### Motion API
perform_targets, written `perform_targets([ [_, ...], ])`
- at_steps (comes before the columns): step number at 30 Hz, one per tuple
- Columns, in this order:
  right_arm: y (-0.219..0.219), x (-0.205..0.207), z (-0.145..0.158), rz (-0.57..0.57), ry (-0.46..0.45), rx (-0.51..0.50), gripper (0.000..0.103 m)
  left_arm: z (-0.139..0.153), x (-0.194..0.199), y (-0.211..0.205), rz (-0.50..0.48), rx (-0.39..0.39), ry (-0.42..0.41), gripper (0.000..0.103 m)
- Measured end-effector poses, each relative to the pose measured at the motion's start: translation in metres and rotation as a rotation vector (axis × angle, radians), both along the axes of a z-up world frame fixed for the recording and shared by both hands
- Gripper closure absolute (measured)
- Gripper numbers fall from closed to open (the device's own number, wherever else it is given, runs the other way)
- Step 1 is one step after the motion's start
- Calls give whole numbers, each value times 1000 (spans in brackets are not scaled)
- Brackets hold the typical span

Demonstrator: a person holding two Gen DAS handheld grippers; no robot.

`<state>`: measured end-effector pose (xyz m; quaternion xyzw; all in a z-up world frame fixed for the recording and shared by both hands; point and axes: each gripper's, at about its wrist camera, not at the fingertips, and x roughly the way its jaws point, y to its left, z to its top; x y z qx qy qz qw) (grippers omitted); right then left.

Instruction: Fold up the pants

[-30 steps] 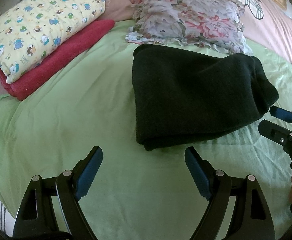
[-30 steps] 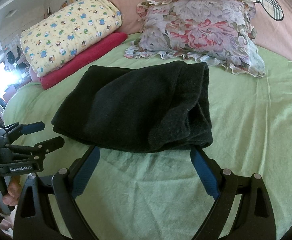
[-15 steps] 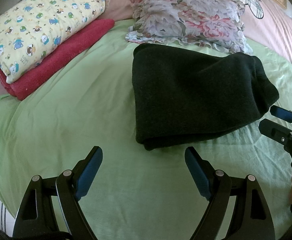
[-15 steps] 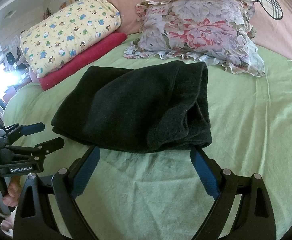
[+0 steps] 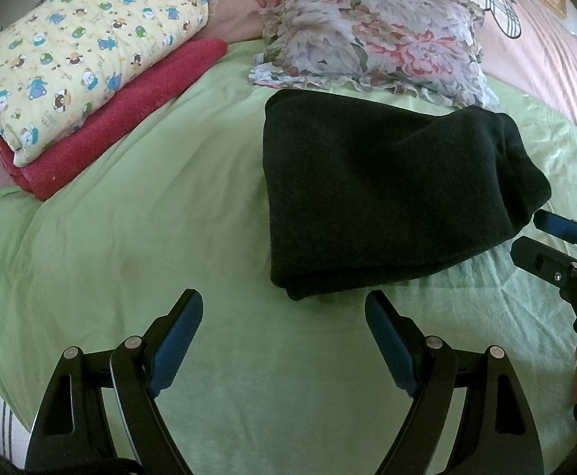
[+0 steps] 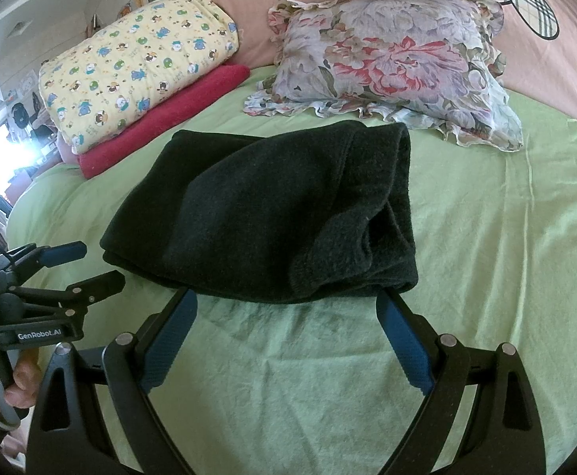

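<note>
The black pants [image 5: 387,198] lie folded in a thick rectangle on the green bed sheet [image 5: 130,237], and show in the right wrist view too [image 6: 264,213]. My left gripper [image 5: 284,301] is open and empty, just short of the bundle's near left corner. My right gripper [image 6: 288,297] is open and empty, its fingertips at the bundle's near edge. Each gripper shows in the other's view: the right one [image 5: 534,233] at the pants' right end, the left one [image 6: 98,265] at their left end.
A floral pillow [image 5: 371,39] lies just behind the pants against a pink headboard cover [image 6: 545,59]. A yellow patterned quilt [image 5: 78,55] sits on a folded red blanket [image 5: 122,114] at the back left. The bed edge runs along the left.
Almost nothing has moved. Both grippers stay open and hold their places by the folded pants.
</note>
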<state>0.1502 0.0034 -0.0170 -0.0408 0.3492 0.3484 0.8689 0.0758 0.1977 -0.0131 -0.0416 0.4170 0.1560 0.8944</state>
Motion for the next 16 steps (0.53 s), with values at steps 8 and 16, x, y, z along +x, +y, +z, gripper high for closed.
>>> perform_targets([
  [8, -4, 3, 2, -8, -4, 5, 11, 8, 0, 3, 20, 0, -28, 19],
  [16, -10, 1, 8, -31, -5, 22, 11, 24, 3, 4, 11, -15, -54, 18],
])
